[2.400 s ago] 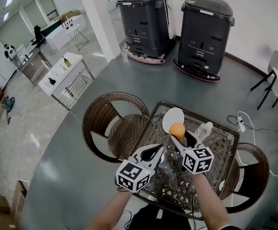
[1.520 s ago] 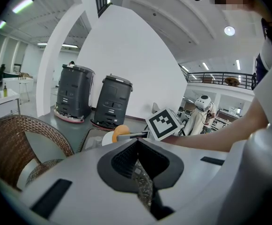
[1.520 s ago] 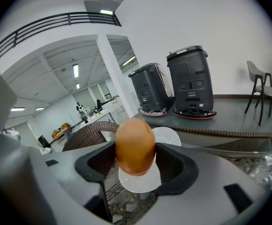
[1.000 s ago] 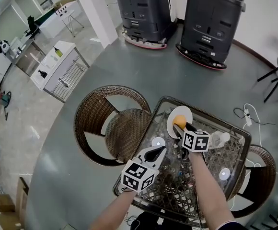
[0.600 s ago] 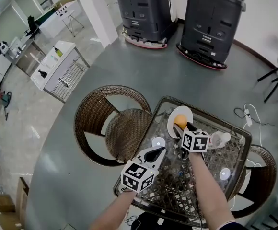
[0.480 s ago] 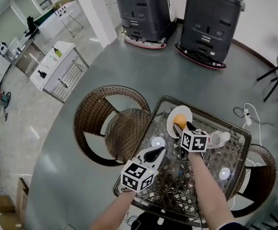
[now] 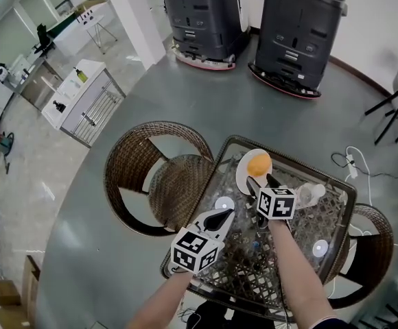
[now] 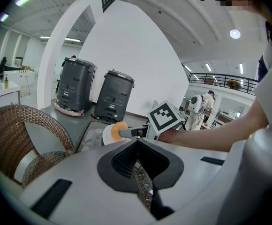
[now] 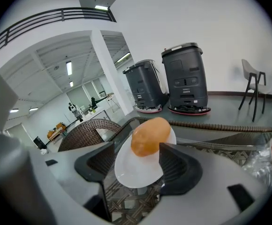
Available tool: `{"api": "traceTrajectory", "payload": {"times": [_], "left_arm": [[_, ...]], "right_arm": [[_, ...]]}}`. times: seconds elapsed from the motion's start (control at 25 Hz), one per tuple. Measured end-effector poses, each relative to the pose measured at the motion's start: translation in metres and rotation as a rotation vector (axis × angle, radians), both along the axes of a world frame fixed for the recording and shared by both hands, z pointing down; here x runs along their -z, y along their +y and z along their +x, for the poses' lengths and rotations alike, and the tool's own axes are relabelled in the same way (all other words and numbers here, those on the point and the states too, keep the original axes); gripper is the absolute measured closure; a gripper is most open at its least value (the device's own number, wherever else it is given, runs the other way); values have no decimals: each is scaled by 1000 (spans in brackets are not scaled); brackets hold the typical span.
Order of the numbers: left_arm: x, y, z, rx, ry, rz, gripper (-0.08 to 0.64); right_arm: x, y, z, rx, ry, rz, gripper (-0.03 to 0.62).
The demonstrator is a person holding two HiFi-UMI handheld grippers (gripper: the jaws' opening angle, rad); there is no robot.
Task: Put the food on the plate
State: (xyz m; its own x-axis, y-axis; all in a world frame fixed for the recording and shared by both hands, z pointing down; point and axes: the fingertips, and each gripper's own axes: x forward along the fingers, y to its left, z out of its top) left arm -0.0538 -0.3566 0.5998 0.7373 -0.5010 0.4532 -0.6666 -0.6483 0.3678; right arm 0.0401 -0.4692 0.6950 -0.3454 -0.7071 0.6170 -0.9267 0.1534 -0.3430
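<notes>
An orange, bun-like piece of food (image 7: 259, 164) lies on the round white plate (image 7: 244, 173) at the far side of the glass table. In the right gripper view the food (image 9: 149, 135) rests on the plate (image 9: 136, 175) just beyond my jaws. My right gripper (image 7: 259, 181) is open, its fingers apart and close behind the food without touching it. My left gripper (image 7: 222, 215) hovers over the table's left part, shut with nothing in it. In the left gripper view the food (image 8: 120, 127) shows far ahead, past the right gripper (image 8: 126, 133).
The glass table (image 7: 336, 184) has a wicker rim. A clear plastic bottle (image 7: 309, 195) lies right of the plate. Two small white round lids (image 7: 224, 203) (image 7: 320, 247) sit on the glass. Wicker chairs (image 7: 154, 177) stand left and right. Two dark machines (image 7: 295, 29) stand behind.
My right gripper was shut on the food over the plate. It has opened, left the food on the plate and drawn back a little. The left gripper has barely moved.
</notes>
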Motion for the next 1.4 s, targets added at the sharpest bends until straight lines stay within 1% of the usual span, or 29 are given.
{"api": "traceTrajectory", "payload": {"times": [0.12, 0.24, 0.28, 0.32, 0.44, 0.6, 0.76, 1.08, 1.24, 1.4], "left_arm": [[5, 1, 0, 6, 4, 9, 552], [13, 2, 4, 7, 7, 23, 552], [17, 3, 5, 6, 7, 29, 552], [22, 4, 6, 4, 8, 37, 552], [38, 10, 10, -5, 13, 65, 552], [57, 21, 16, -10, 22, 92, 552], [84, 33, 21, -19, 41, 129, 552], [130, 67, 24, -29, 88, 170, 552], [145, 82, 24, -41, 95, 187, 552], [159, 93, 23, -45, 90, 204, 552]], "right_arm": [[10, 10, -2, 8, -3, 17, 308], [27, 23, -5, 37, -23, 51, 310], [35, 28, -6, 49, -34, 67, 322], [43, 34, -8, 59, -42, 85, 371], [67, 50, -8, 78, -37, 150, 474], [101, 71, -6, 86, -36, 231, 586], [142, 96, -7, 114, -57, 323, 586], [217, 147, -16, 181, -43, 458, 586], [245, 165, -17, 193, -42, 508, 586], [261, 178, -15, 183, -46, 539, 587]]}}
